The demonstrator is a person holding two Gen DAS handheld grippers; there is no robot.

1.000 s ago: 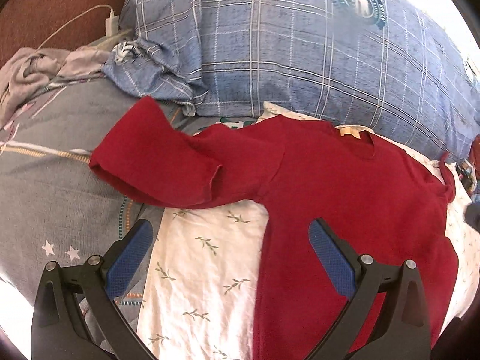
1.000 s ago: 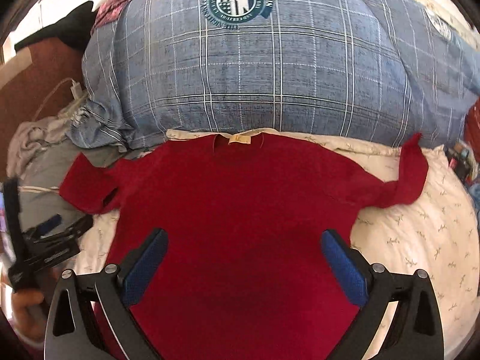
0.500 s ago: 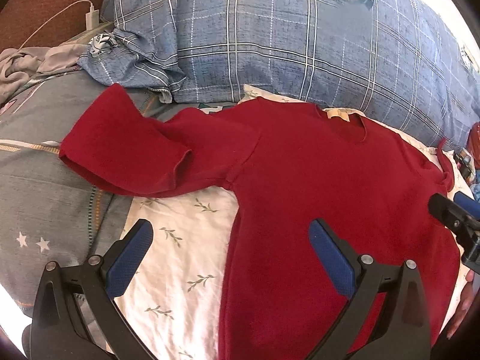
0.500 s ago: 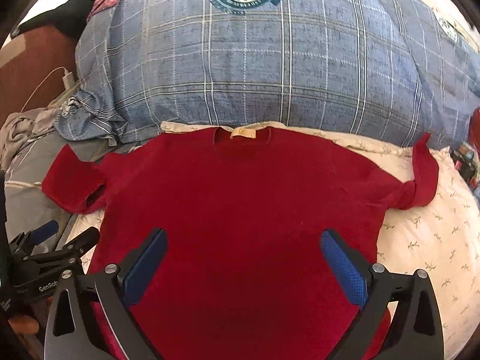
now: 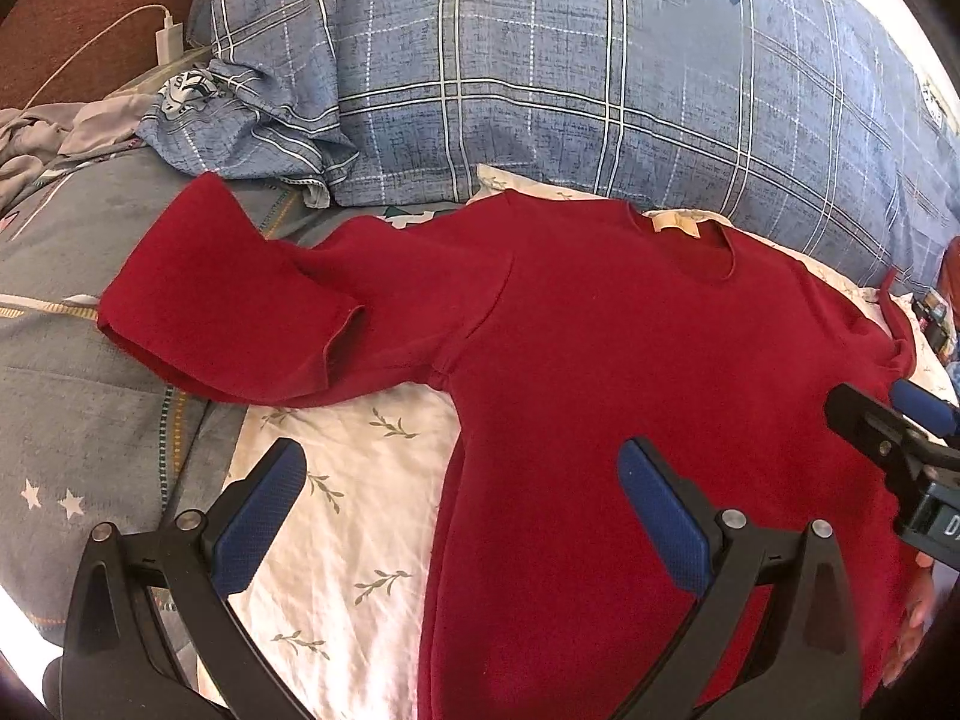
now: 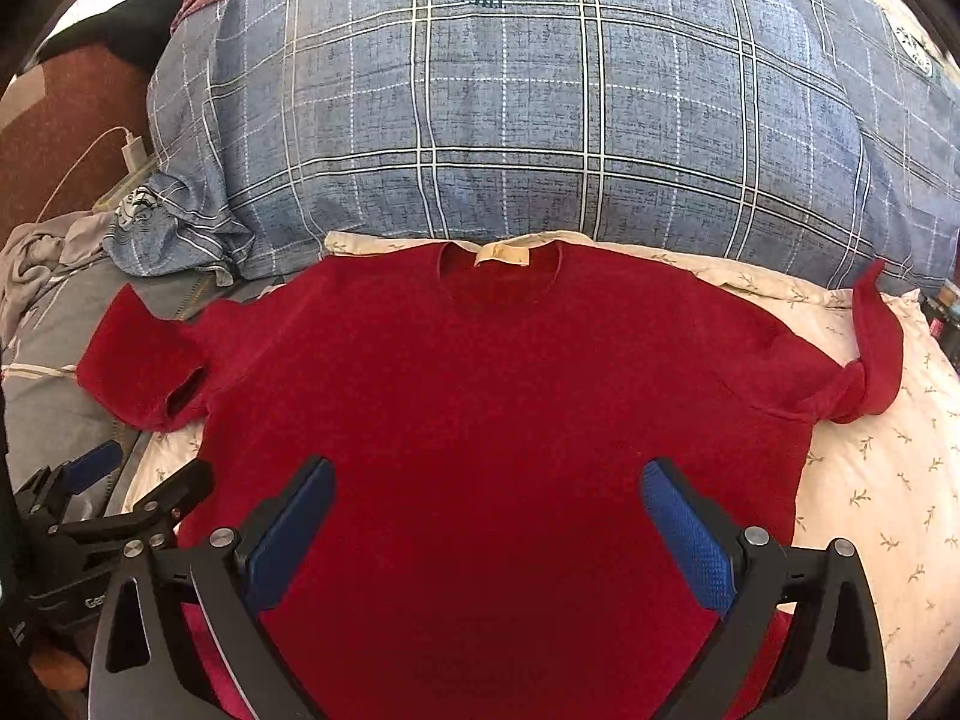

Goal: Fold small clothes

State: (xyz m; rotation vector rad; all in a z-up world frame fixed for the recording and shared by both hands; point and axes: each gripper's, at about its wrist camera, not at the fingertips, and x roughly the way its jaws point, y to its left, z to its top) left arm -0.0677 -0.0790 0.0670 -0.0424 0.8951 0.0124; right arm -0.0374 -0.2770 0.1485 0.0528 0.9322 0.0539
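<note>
- Your left gripper (image 5: 462, 510) hangs with its jaws spread wide and nothing between them, straddling the shirt's left side edge: one finger over the leaf-print sheet (image 5: 336, 516), the other over red cloth.
- Your right gripper (image 6: 486, 516) is just as wide open and empty, centred above the lower body of the shirt (image 6: 498, 396).
- Neither tool looks to be touching the fabric; both seem to be placed low and side by side, likely so you can pick your first grip points.
- The shirt lies face up and spread out on the sheet, collar and label (image 6: 503, 254) toward the plaid pillow (image 6: 540, 120), which leaves its whole outline readable.
- The left sleeve (image 5: 228, 318) spills off the sheet onto the grey blanket (image 5: 66, 396), lying fairly flat.
- The right sleeve (image 6: 870, 354) is curled, its tip standing up by the pillow, so it probably needs flattening before you fold it in.
- Folding has not started: no crease or doubled layer shows in the body.
- A charger and cable (image 5: 165, 42) sit well clear at the far left.
</note>
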